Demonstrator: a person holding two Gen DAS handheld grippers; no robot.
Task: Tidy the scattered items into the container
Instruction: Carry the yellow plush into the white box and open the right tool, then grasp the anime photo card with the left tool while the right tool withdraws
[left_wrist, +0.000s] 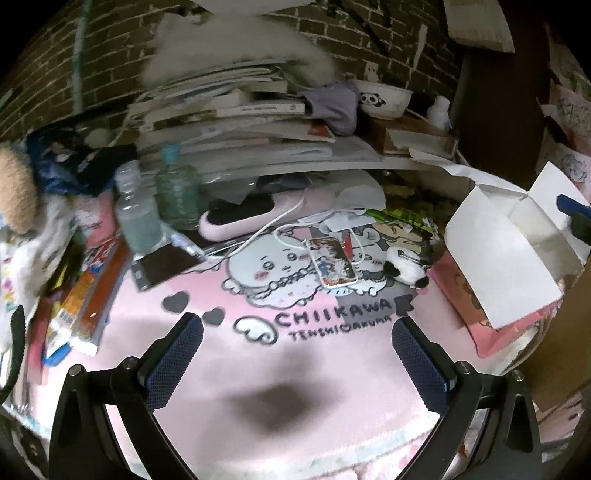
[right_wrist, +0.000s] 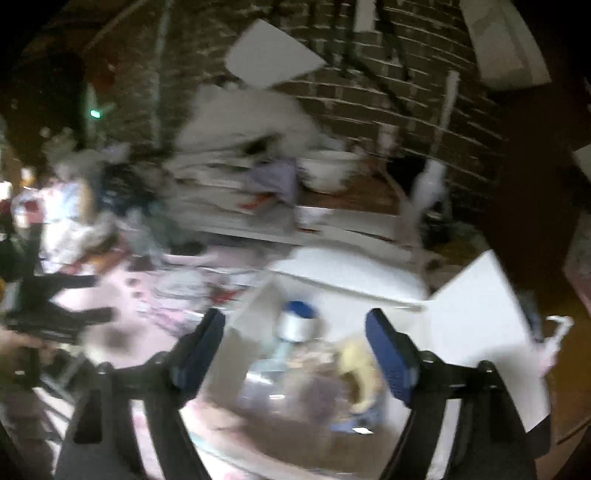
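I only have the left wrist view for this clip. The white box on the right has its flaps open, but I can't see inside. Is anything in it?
Observer: Yes. The right wrist view looks into the white box: a clear bottle with a blue cap lies in it.
Operator: Is the right tool gripping that bottle?
Observer: No. The right tool is open, its pads wide apart and clear of the bottle.
Operator: Anything else inside?
Observer: A yellowish item beside the bottle, too blurred to name.
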